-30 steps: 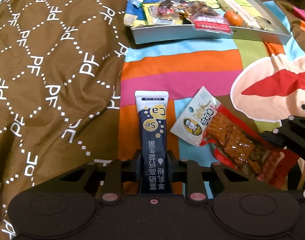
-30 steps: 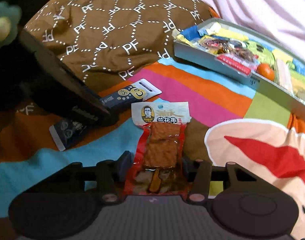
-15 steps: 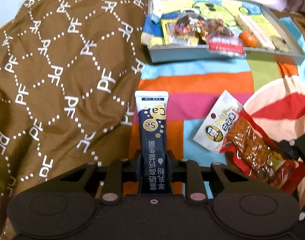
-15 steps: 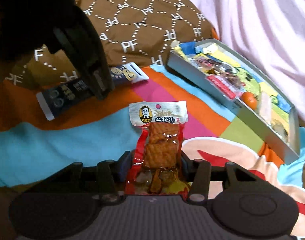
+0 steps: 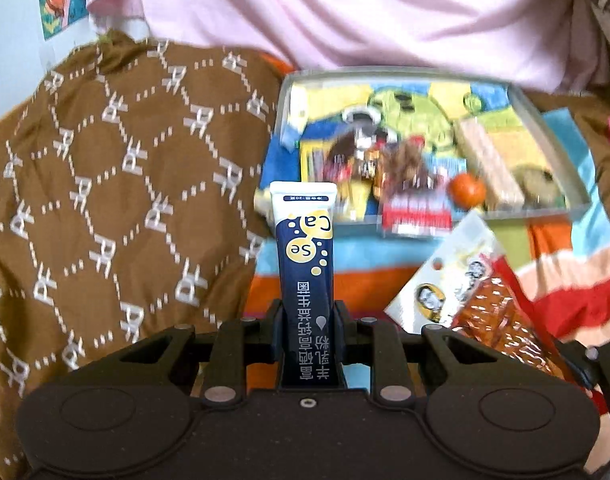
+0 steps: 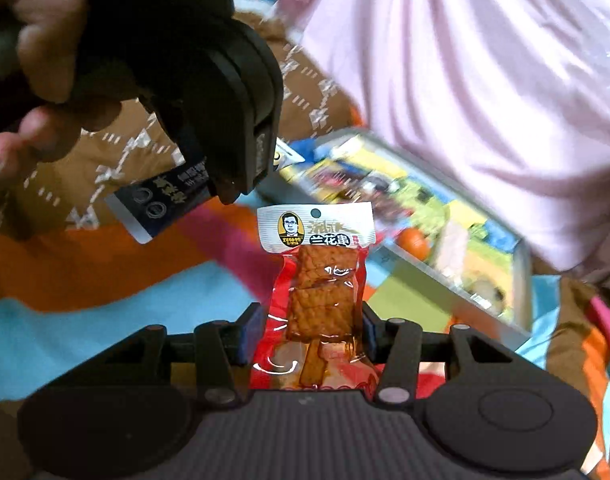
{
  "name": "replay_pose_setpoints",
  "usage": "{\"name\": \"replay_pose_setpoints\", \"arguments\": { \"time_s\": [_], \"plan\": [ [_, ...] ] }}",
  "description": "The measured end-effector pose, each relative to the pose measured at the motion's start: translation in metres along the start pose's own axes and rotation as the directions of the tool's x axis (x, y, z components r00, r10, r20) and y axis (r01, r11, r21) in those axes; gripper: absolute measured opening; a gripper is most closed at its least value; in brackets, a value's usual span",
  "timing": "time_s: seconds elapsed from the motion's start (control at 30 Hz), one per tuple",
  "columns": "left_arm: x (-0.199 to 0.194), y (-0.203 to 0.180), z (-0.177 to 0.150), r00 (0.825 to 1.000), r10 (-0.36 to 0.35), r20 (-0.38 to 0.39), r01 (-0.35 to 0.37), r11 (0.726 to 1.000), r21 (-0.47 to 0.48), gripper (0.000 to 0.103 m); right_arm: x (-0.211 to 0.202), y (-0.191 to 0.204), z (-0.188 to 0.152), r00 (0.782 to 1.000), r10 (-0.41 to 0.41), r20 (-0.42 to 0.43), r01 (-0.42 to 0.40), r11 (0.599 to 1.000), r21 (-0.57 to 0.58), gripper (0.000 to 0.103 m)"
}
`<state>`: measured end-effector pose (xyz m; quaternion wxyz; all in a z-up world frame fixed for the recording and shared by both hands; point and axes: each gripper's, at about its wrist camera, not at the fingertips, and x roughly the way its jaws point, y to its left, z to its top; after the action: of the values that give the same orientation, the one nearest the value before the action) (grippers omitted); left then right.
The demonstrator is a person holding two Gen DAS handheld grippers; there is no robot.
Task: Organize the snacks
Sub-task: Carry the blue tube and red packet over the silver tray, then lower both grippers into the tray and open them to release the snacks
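Left wrist view: left gripper [image 5: 308, 312] clamped on a navy stick sachet [image 5: 305, 256], its long axis running straight ahead toward the tray [image 5: 545, 116]. The tray lies beyond and slightly right, on the striped bedding [image 5: 345, 272], its contents blurred, apparently mixed snacks.

Right wrist view: right gripper [image 6: 305, 332] grasps a red tofu snack pack [image 6: 319, 292], held lengthwise; tray ahead to the right, nearer this hand. A hand [image 6: 37, 60] carries the left gripper alongside.

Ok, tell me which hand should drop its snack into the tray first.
Probably left. Its tongs, shut on the sachet, point straight at the tray with the sachet's tip already over the near edge. The right tongs hold the tofu pack with the tray off to one side.
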<state>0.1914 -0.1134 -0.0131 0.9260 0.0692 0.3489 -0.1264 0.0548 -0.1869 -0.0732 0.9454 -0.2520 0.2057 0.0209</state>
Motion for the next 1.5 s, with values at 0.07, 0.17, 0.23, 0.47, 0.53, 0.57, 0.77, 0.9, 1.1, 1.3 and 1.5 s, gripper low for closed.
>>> {"name": "replay_pose_setpoints", "arguments": {
  "time_s": [0.07,0.17,0.23,0.47,0.53,0.57,0.77,0.9,1.1,1.3,1.5],
  "plan": [
    [-0.001,-0.002,0.012,1.0,0.006,0.024,-0.006,1.0,-0.001,0.026,0.0,-0.009,0.002,0.999,-0.03,0.038,0.028,0.999,0.032,0.053],
    [-0.003,-0.008,0.031,0.998,0.006,0.062,-0.005,1.0,-0.006,0.027,0.003,-0.026,0.005,0.993,-0.083,0.087,0.075,0.993,0.095,0.053],
    [-0.003,-0.014,0.042,0.996,0.002,0.089,-0.001,1.0,-0.011,0.027,0.005,-0.037,0.006,0.985,-0.127,0.12,0.11,0.984,0.142,0.053],
    [0.006,-0.043,0.084,0.985,-0.034,0.171,0.034,0.999,0.007,0.027,0.03,-0.078,0.01,0.94,-0.282,0.19,0.232,0.941,0.247,0.053],
    [0.011,-0.053,0.095,0.98,-0.06,0.19,0.058,0.998,0.019,0.027,0.037,-0.088,0.01,0.929,-0.31,0.201,0.254,0.931,0.261,0.053],
    [0.014,-0.057,0.099,0.977,-0.073,0.202,0.069,0.997,0.03,0.027,0.04,-0.094,0.01,0.923,-0.325,0.207,0.264,0.925,0.274,0.053],
    [0.035,-0.08,0.124,0.957,-0.126,0.261,0.117,0.992,0.05,0.027,0.069,-0.135,0.022,0.897,-0.382,0.222,0.272,0.874,0.404,0.054],
    [0.059,-0.091,0.135,0.96,-0.123,0.252,0.109,0.992,0.067,0.027,0.083,-0.164,0.022,0.885,-0.403,0.235,0.25,0.835,0.491,0.054],
    [0.095,-0.096,0.142,0.97,-0.123,0.209,0.108,0.991,0.079,0.027,0.107,-0.183,0.009,0.894,-0.395,0.212,0.22,0.799,0.559,0.054],
    [0.114,-0.104,0.141,0.976,-0.127,0.178,0.113,0.99,0.09,0.027,0.123,-0.191,-0.002,0.922,-0.35,0.164,0.198,0.792,0.577,0.054],
    [0.127,-0.112,0.138,0.98,-0.132,0.151,0.117,0.988,0.103,0.028,0.134,-0.197,-0.01,0.948,-0.289,0.132,0.156,0.786,0.598,0.054]
  ]
}}
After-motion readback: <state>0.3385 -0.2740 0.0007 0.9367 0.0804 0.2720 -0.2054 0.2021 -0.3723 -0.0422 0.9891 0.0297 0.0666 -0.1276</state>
